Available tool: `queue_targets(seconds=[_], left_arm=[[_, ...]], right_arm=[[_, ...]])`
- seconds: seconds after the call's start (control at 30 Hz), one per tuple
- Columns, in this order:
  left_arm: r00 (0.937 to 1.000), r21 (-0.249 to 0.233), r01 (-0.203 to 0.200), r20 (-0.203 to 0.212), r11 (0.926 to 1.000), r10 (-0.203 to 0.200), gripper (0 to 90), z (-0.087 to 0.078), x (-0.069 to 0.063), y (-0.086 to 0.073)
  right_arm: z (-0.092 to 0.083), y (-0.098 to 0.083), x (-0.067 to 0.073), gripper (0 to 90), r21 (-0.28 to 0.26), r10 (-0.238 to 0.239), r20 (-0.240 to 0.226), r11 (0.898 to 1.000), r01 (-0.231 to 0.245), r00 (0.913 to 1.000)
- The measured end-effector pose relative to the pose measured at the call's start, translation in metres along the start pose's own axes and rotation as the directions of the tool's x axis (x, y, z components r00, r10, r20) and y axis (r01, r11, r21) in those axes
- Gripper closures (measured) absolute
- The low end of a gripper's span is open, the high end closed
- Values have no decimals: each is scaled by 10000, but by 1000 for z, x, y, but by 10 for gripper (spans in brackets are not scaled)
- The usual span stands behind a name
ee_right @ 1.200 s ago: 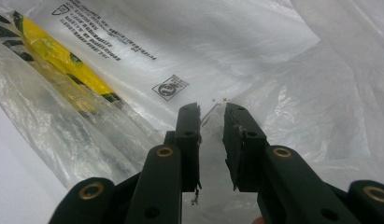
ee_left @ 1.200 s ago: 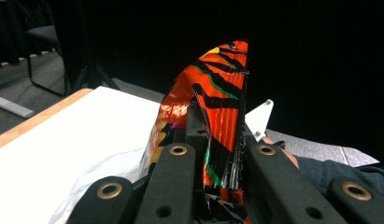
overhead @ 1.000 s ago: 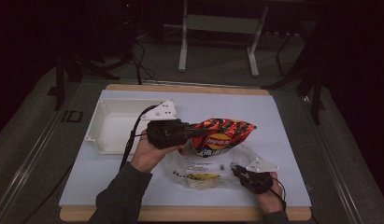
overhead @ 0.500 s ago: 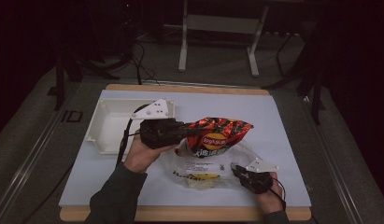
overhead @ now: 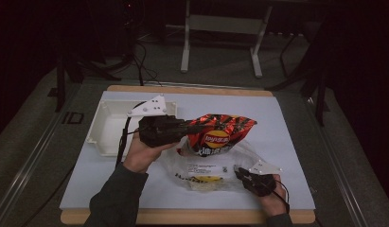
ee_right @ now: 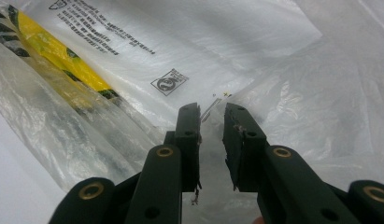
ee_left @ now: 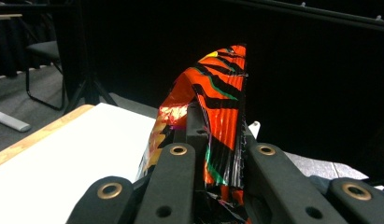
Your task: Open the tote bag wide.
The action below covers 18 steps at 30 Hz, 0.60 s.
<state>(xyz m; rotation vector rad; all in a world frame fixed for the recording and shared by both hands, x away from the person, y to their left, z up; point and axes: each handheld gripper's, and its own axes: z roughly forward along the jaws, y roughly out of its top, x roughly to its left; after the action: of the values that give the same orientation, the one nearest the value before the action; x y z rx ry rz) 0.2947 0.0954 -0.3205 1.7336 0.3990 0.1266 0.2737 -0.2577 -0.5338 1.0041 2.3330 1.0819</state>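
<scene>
A red and black chips bag (overhead: 223,135) hangs over the table, pinched at its left end by my left gripper (overhead: 194,127), which is shut on it. In the left gripper view the chips bag (ee_left: 222,88) rises upright from between the closed jaws of that left gripper (ee_left: 221,142). Below it lies a clear plastic bag (overhead: 206,165) with a yellow print. My right gripper (overhead: 238,172) rests on the bag's right edge. In the right gripper view the right gripper (ee_right: 212,114) has its jaws close together, with a fold of the clear plastic bag (ee_right: 147,56) pinched between them.
A white tray (overhead: 101,137) stands at the table's left, just behind my left hand. The white table top (overhead: 287,123) ends in a wooden front edge (overhead: 192,217). Dark floor, cables and a metal stand lie beyond the far edge.
My left gripper has shifted slightly to the left with the chips bag in it. The right gripper and the clear bag have stayed where they were.
</scene>
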Motion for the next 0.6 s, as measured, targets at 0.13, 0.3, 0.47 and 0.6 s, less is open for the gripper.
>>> queue_targets(seconds=[0.13,0.3,0.47,0.6], left_arm=[[10000,-134,57,-54,9999,-58,849,-1,3,2],[9999,-190,130,-111,9997,-132,849,0,8,3],[9997,-188,202,-121,9996,-204,850,2,12,3],[9996,-221,246,-108,9995,-249,850,3,15,4]], right_arm=[[0,0,0,759,14,-4,-23,10000,4,10000],[0,0,0,759,20,9,-51,10000,-9,10000],[1,0,-1,762,15,8,-53,10000,-8,10000],[1,0,-1,762,9,-27,-55,10000,27,10000]])
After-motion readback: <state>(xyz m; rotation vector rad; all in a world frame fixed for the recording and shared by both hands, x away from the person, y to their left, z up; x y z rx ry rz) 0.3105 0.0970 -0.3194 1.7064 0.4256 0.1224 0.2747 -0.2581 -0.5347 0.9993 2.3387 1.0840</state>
